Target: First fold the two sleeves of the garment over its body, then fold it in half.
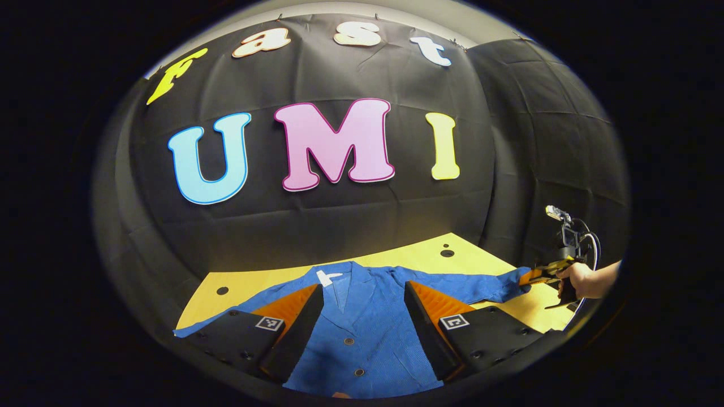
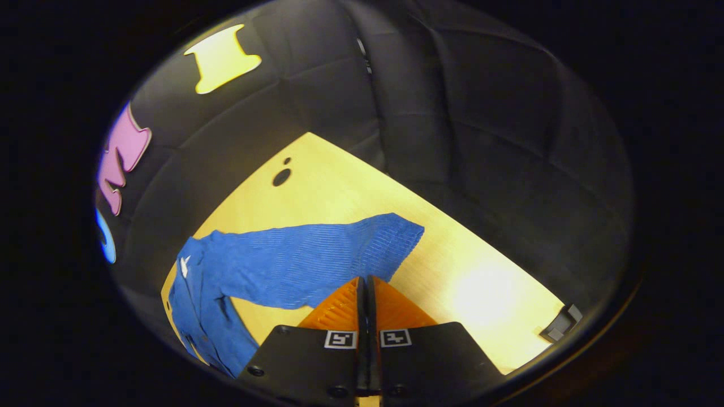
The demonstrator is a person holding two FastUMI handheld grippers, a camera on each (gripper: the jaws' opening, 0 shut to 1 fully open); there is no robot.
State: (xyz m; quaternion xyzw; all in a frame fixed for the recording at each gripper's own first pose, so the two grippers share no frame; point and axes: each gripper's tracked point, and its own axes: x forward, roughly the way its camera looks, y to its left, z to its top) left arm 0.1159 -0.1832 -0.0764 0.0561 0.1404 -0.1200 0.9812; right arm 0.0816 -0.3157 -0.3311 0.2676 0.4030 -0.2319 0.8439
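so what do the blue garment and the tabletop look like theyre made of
The blue garment looks like a thin woven cloth, matte, with a fine ribbed or checked texture and soft creases along its sleeve. The table looks like pale wood or laminate, smooth with a slight sheen: a light glare shows on it.

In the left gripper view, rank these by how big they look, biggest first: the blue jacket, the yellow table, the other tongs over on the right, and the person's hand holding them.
1. Blue jacket, though being nearest the camera enlarges it.
2. Yellow table, much of it covered.
3 and 4. Right tongs and hand: both far and small, too alike to rank.
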